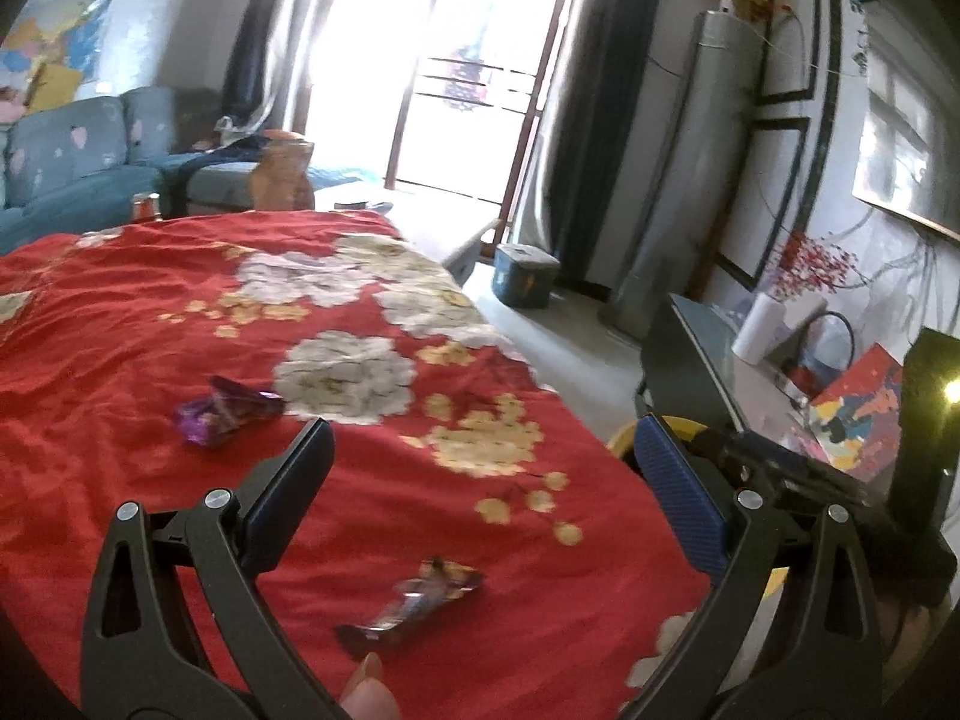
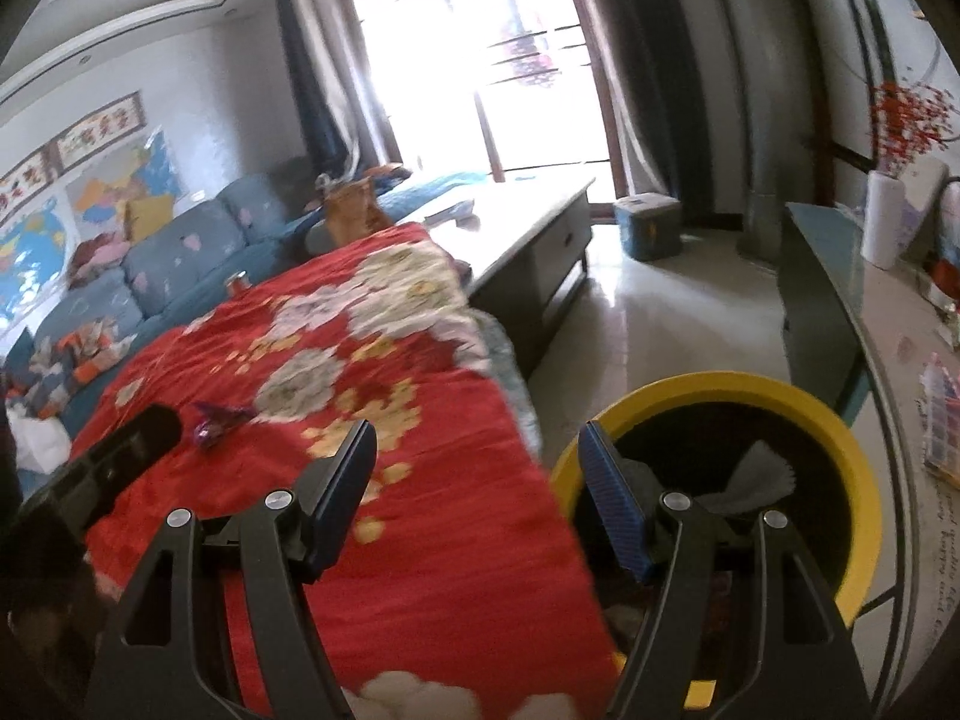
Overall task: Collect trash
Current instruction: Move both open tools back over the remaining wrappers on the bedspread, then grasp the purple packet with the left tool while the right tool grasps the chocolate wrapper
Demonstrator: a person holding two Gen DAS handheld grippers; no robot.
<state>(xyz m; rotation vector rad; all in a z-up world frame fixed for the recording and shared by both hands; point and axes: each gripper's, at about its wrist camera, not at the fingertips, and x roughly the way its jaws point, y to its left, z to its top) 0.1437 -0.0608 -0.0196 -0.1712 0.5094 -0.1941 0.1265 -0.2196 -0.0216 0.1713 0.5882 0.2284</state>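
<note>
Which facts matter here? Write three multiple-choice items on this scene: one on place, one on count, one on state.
1. Where is the bin?
A. right of the red cloth
B. on the sofa
C. by the window

2. How many wrappers lie on the cloth?
A. one
B. two
C. four

3. How is the left gripper?
A. shut on a wrapper
B. shut, empty
C. open

Key: A, its yellow rim sits off the cloth's right edge; B, a purple wrapper and a dark wrapper; C, fingers wide apart, nothing between.

Bin [image 2: 840,456]: near rim hidden behind right tongs' finger [image 2: 618,510]. Dark wrapper [image 1: 414,600] between left tongs' fingers: blurred, print unreadable.
</note>
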